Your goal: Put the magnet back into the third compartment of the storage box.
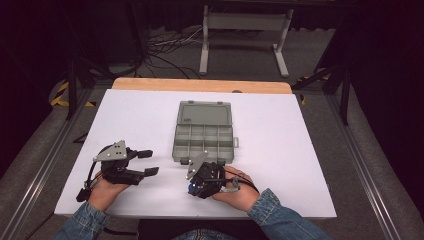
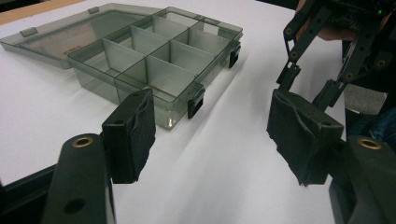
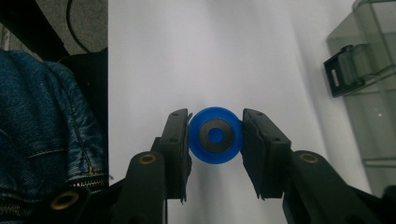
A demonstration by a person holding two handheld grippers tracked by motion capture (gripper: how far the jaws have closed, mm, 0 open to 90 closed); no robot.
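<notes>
A small blue disc [image 3: 215, 150] with a dark grey ring around a blue centre sits between the pads of my right gripper [image 3: 215, 135], which is shut on it just above the white tabletop. In the high view that right gripper [image 1: 194, 188] points down near the table's front edge, just in front of an open grey-green compartment box [image 1: 174, 150]. My left gripper [image 1: 152, 162] rests to the left of the box, open, with nothing between its jaws. From the left gripper [image 2: 212, 135] the box [image 2: 177, 100] lies ahead, its compartments bare.
The box's lid [image 1: 204, 112] lies flat behind it, and black latches [image 3: 343, 70] hang on its front wall. The white table board [image 1: 280, 130] ends at a wooden strip at the back. A denim sleeve [image 3: 42, 121] lies left of the right gripper.
</notes>
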